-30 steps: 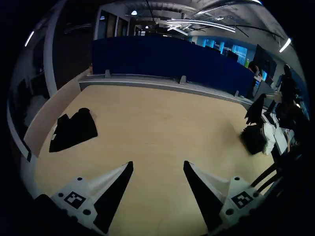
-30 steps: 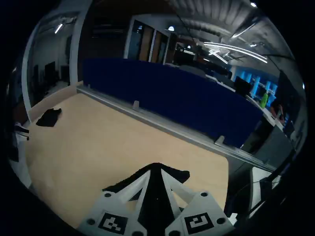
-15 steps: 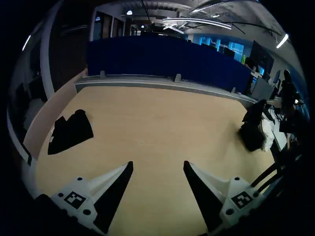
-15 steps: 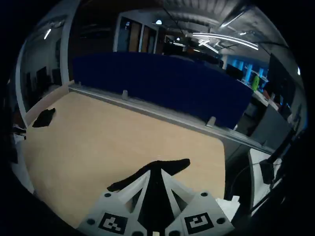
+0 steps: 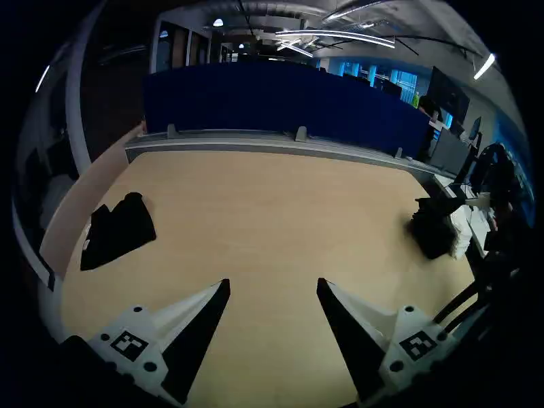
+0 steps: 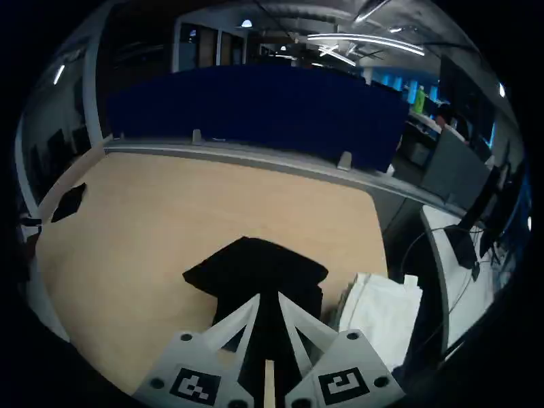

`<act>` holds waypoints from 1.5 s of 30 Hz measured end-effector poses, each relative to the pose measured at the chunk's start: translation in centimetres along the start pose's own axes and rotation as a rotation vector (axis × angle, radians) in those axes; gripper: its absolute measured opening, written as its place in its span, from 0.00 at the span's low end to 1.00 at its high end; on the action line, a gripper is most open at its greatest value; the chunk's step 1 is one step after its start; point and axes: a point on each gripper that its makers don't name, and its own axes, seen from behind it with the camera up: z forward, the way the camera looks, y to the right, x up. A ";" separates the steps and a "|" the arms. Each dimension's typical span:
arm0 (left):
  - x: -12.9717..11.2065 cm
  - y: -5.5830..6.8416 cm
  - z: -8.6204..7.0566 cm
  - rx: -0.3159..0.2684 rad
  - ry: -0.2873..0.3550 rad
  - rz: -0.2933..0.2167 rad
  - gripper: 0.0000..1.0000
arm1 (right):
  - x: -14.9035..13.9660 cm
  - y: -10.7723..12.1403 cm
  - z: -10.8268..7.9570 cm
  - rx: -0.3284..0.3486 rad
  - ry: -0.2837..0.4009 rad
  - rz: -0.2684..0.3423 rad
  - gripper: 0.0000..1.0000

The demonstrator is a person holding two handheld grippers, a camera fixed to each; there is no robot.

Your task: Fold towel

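The right gripper (image 6: 268, 296) is clamping a fold of the black towel (image 6: 251, 265) between its nearly meeting fingers, and the cloth is showing dark down the narrow slot between them. The rest of the towel is lying in a rough diamond on the pale wooden table (image 6: 156, 217), in the lower middle of the right gripper view. Its right corner is reaching toward a white folded cloth (image 6: 381, 316), which is sitting just beside it at the table's right edge; whether the two are touching cannot be told. Bare tabletop is stretching to the left of the towel and beyond it, as far as the grey rail (image 6: 272, 158) and the blue partition (image 6: 272, 109) that are closing off the far edge. In the left gripper view, the left gripper (image 5: 270, 285) is hovering over the table with its fingers spread wide and gripping nothing, bare wood showing between them. A second black cloth (image 5: 115, 230) is lying crumpled at the middle left of that view, near the table's left edge and well apart from the gripper. A dark heap (image 5: 432, 231) with something white beside it is sitting at the right edge, too dim to make out. The broad centre of the tabletop is lying bare between the two.
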 end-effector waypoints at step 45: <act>0.7 1.3 0.2 -0.001 -0.008 0.039 0.95 | -12.3 4.1 2.2 -0.154 -0.168 0.157 0.13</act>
